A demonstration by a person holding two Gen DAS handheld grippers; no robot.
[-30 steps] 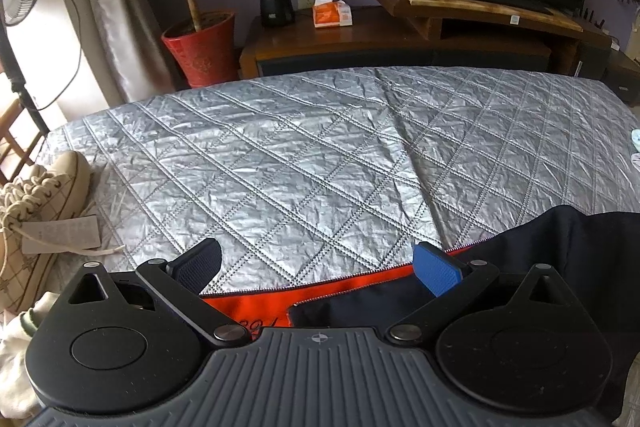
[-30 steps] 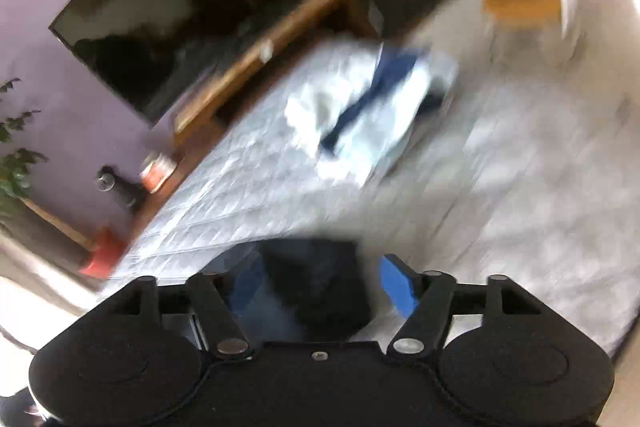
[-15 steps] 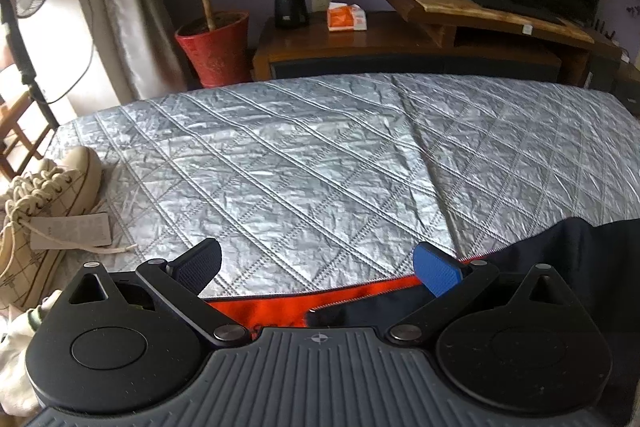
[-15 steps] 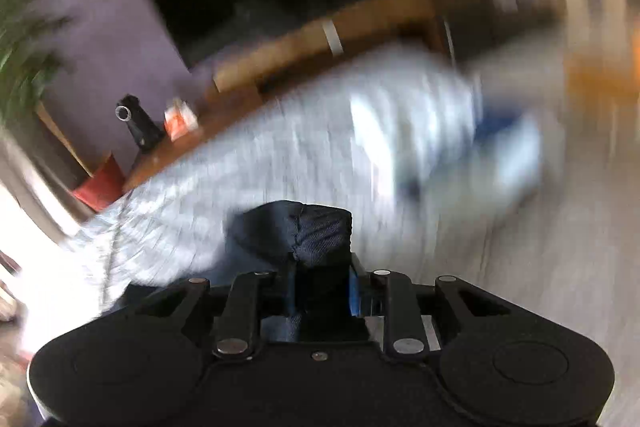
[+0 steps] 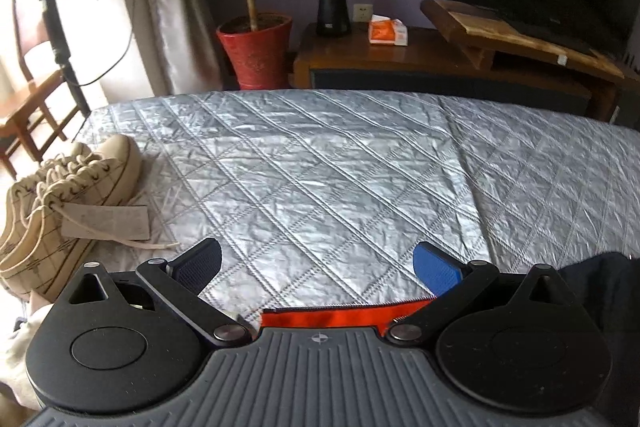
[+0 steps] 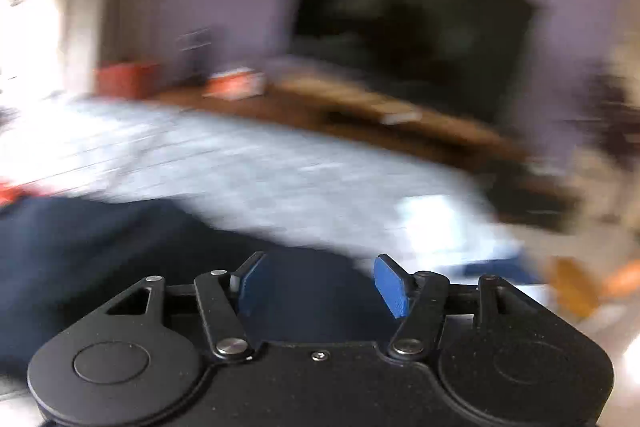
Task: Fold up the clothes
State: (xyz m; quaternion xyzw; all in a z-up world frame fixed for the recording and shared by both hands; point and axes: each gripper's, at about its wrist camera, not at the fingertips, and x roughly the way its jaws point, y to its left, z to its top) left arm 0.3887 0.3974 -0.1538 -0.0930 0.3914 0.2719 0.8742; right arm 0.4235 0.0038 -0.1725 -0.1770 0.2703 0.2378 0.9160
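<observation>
Navy garment point(image 6: 100, 267) with orange lining point(image 5: 340, 315) lies flat; both claws, left point(image 5: 316, 267) and right point(image 6: 316, 283), gape, the right just opening.

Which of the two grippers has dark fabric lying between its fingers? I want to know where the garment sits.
The right gripper: the navy garment lies between its parted pads, unpinched. The left gripper, also open, frames only silver quilt.

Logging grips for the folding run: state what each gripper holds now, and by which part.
Nothing is held. The left gripper stands open above the orange lining; the right gripper, its jaws just opened, no longer pinches the dark garment.
</observation>
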